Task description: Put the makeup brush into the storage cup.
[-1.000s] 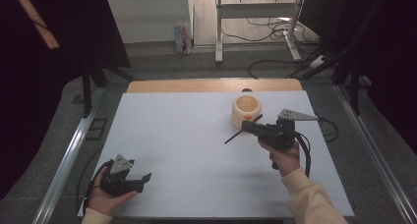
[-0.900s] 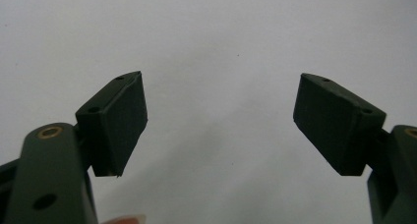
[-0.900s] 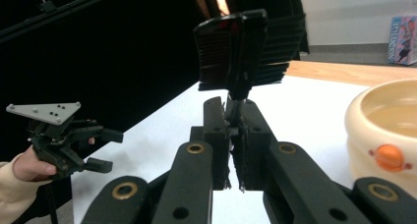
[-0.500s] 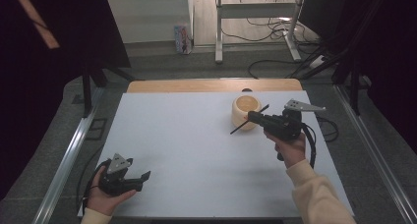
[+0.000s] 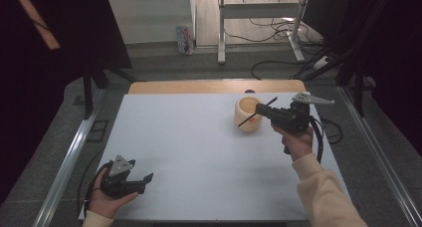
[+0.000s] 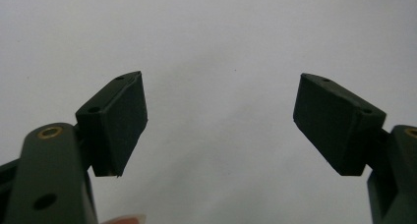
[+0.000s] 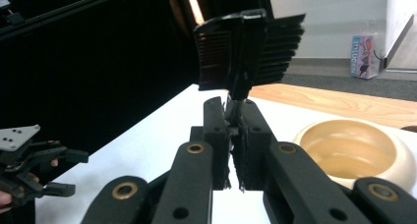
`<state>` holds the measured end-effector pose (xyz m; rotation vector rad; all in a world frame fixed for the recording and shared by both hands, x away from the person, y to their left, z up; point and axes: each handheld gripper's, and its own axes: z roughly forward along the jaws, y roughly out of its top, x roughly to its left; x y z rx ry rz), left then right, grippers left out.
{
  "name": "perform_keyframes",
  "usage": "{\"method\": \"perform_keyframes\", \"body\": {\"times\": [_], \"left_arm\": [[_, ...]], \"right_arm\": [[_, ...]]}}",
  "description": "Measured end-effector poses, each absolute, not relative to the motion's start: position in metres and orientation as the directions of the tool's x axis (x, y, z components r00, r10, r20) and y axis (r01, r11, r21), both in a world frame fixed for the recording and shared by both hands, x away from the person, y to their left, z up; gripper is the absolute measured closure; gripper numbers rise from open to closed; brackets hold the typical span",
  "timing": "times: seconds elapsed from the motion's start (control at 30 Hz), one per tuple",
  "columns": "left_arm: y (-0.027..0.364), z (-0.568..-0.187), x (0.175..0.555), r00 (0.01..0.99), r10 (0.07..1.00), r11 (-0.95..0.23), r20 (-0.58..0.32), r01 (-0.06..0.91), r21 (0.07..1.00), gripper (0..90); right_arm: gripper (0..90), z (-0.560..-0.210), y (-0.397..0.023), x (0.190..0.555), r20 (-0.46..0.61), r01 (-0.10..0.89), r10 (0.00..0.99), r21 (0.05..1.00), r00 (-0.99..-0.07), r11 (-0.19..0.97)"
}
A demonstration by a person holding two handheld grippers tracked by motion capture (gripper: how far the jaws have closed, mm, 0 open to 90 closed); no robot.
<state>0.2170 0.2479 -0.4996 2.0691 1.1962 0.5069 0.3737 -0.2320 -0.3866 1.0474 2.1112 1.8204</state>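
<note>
right tongs: your right gripper (image 5: 263, 111) is clamped on a thin black comb (image 7: 248, 52); its jaws stand nearly together with the comb's lower end pinched between them.

comb, long axis: in the high view the comb (image 5: 257, 112) runs as a slim dark bar slanting from up-right to down-left, crosswise to the line of your jaws; in the right gripper view it stands up from the jaw tips with its teeth fanning out to both sides.

bowl from the tongs: the pale wooden bowl (image 5: 249, 114) sits just ahead of your jaw tips and below them; in the high view the comb overlaps its rim. In the right gripper view the bowl (image 7: 351, 151) lies low and to the right of the jaws.

turning relation: comb above the bowl's mouth. By my reading, you need to tip its long axis down into the opening before letting go.

left tongs: your left gripper (image 5: 134, 182) rests at the near table edge, jaws spread wide (image 6: 220, 123) with nothing between them, well apart from the bowl.

nearer hand: the right one, by far.
</note>
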Motion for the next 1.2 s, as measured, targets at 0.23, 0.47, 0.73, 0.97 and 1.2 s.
{"method": "perform_keyframes", "body": {"times": [0.23, 0.47, 0.73, 0.97, 1.2], "left_arm": [[0.248, -0.500, 0.217, 0.500, 0.866, -0.344, -0.003, 0.600, 0.722, 21.0], [0.248, -0.500, 0.218, 0.500, 0.866, -0.342, -0.006, 0.600, 0.723, 21.0], [0.248, -0.500, 0.218, 0.503, 0.864, -0.344, -0.008, 0.603, 0.719, 20.9], [0.248, -0.500, 0.218, 0.502, 0.865, -0.344, -0.008, 0.604, 0.719, 20.8], [0.247, -0.501, 0.218, 0.503, 0.864, -0.346, -0.008, 0.605, 0.717, 20.8]], "right_arm": [[84.4, -0.386, -0.235, 0.382, 0.311, 0.398, 0.613, 0.917, -0.726, 0.007], [84.4, -0.384, -0.237, 0.390, 0.310, 0.403, 0.626, 0.915, -0.716, 0.008], [84.4, -0.380, -0.239, 0.398, 0.309, 0.399, 0.638, 0.917, -0.706, -0.002], [84.4, -0.376, -0.243, 0.406, 0.312, 0.398, 0.653, 0.917, -0.690, -0.017], [84.4, -0.373, -0.245, 0.418, 0.306, 0.402, 0.672, 0.915, -0.674, -0.013]]}}
